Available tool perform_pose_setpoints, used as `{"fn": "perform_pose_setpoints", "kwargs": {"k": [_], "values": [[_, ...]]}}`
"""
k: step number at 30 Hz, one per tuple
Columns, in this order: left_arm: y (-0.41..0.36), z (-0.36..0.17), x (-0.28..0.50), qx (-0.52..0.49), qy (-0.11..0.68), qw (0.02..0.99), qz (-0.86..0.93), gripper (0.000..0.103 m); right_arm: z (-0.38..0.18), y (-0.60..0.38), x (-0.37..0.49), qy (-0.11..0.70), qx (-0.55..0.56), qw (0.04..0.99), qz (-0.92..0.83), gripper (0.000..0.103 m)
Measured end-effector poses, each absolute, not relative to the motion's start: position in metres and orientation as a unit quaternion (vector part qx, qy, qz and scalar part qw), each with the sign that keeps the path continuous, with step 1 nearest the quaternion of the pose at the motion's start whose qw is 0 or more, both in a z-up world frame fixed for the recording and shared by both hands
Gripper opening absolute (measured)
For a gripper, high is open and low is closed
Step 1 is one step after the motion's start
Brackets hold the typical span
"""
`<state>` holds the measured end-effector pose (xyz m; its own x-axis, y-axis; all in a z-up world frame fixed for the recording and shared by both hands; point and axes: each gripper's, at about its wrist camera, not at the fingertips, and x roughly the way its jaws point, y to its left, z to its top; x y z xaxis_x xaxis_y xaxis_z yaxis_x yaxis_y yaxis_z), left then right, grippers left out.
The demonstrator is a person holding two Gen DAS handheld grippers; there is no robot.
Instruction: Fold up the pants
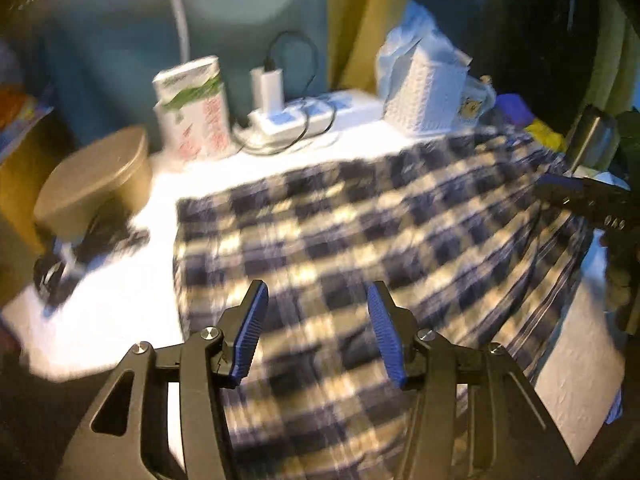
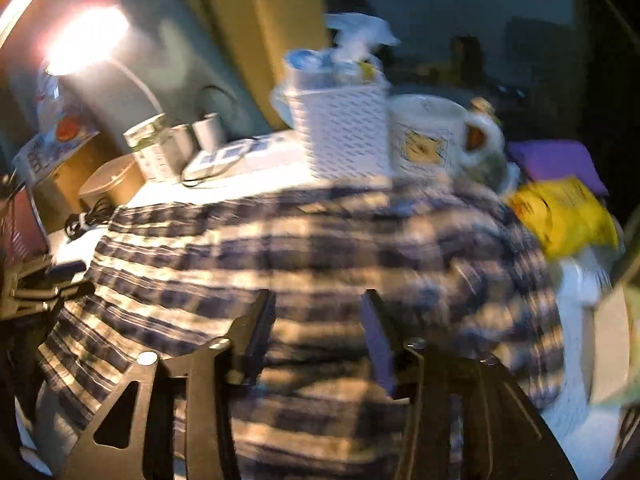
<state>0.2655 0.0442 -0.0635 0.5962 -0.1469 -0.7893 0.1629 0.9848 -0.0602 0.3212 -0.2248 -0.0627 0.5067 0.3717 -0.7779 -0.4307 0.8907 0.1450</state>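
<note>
The pants (image 1: 360, 232) lie spread flat on the white tabletop (image 1: 120, 300); they are checked, with dark blue and cream squares and thin stripes; the cloth looks soft and a bit wrinkled; both pictures are blurry, so small folds are hard to see. In the left view the pants fill the middle and run down past the bottom edge; their left edge is straight, with bare tabletop beside it. The left hand-held gripper (image 1: 318, 312) hangs over the pants with its blue pads (image 1: 252, 324) apart and nothing between them; it is let go. The right hand-held gripper (image 2: 318, 320) is also over the pants, jaws apart, gripping nothing. Behind the pants stand a white basket (image 2: 340, 136) and a mug (image 2: 432, 136); a yellow bag (image 2: 560, 216) lies at their far right edge.
</note>
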Motion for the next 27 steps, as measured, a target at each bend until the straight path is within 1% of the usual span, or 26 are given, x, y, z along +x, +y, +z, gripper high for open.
{"fn": "perform_pose_setpoints", "kwargs": {"k": [3, 8, 12, 13, 15, 16, 21, 24, 27], "values": [[0.044, -0.076, 0.293, -0.015, 0.454, 0.882, -0.127, 0.052, -0.065, -0.201, 0.334, 0.442, -0.028, 0.858, 0.26, 0.06], [0.05, -0.1, 0.316, -0.005, 0.488, 0.868, -0.095, 0.052, -0.071, -0.154, 0.356, 0.462, -0.032, 0.845, 0.267, 0.06], [0.065, -0.103, 0.321, 0.0, 0.48, 0.875, -0.065, 0.052, -0.09, -0.126, 0.374, 0.491, -0.021, 0.824, 0.281, 0.06], [0.069, -0.104, 0.321, 0.004, 0.478, 0.877, -0.055, 0.052, -0.097, -0.122, 0.379, 0.501, -0.026, 0.82, 0.275, 0.058], [0.075, -0.105, 0.319, 0.013, 0.469, 0.882, -0.043, 0.052, -0.109, -0.119, 0.386, 0.517, -0.036, 0.815, 0.261, 0.045], [0.077, -0.106, 0.32, 0.017, 0.467, 0.883, -0.04, 0.054, -0.11, -0.12, 0.388, 0.508, -0.046, 0.821, 0.255, 0.043], [0.099, -0.107, 0.322, -0.001, 0.467, 0.884, -0.024, 0.054, -0.109, -0.128, 0.395, 0.496, -0.097, 0.838, 0.207, 0.041], [0.099, -0.099, 0.331, -0.012, 0.477, 0.879, -0.013, 0.054, -0.102, -0.14, 0.397, 0.487, -0.095, 0.85, 0.174, 0.042], [0.082, -0.08, 0.341, -0.017, 0.453, 0.89, -0.045, 0.054, -0.088, -0.138, 0.394, 0.475, -0.085, 0.852, 0.205, 0.041]]}}
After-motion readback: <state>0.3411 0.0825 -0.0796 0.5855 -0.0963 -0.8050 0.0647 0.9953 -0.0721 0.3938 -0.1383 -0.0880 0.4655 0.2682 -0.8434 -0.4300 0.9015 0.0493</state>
